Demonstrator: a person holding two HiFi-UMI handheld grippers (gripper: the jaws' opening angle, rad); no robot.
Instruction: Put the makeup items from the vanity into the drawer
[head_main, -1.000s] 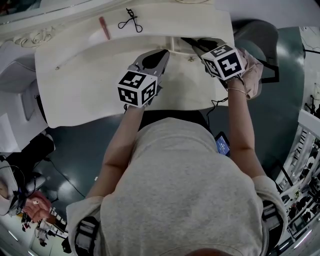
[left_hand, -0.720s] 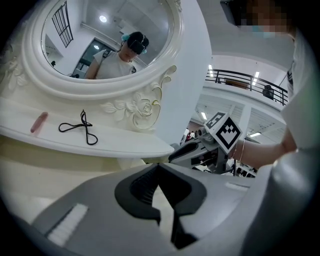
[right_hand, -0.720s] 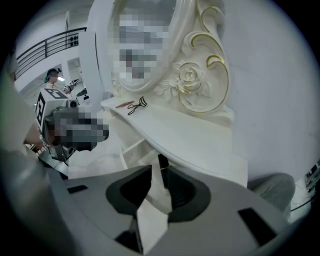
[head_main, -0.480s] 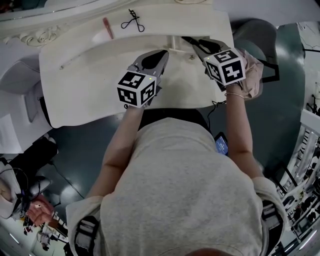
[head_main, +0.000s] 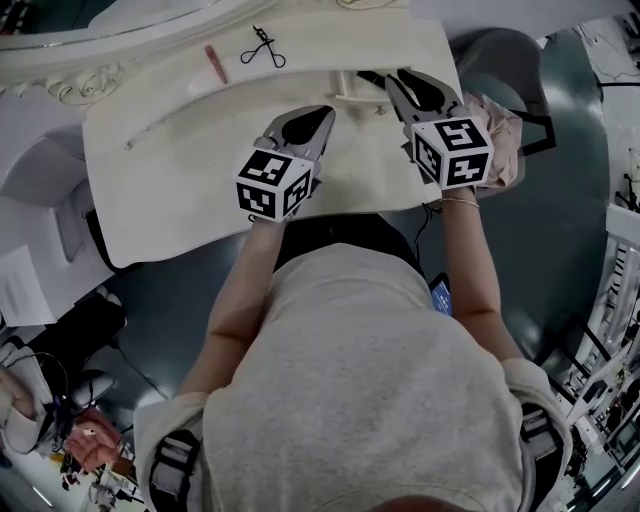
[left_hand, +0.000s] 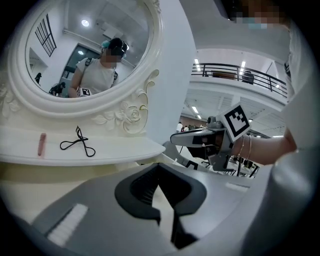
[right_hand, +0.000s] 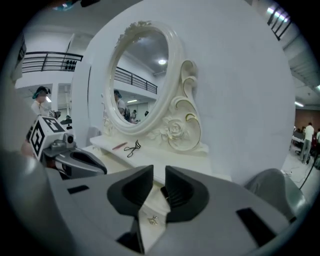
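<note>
as both grippers rise empty, the makeup waits on the shelf

nearest the person, the left gripper (left_hand: 158, 166) hangs above the cream vanity table (head_main: 190, 180), jaws tip to tip around nothing. beside it the right gripper (right_hand: 159, 172) has lifted and levelled since a second ago. its jaws have just been closing a little, yet a narrow gap remains with nothing in it. below that gap shows the small gold drawer knob (right_hand: 153, 219), untouched; whether it has been pulled i cannot tell. farther back, on the raised white shelf (left_hand: 120, 147), the slim pink stick (left_hand: 42, 144) and the black wire eyelash curler (left_hand: 79, 142) lie apart under the oval white-framed mirror (right_hand: 170, 65). neither is stowed, so fetching them probably comes next.
</note>
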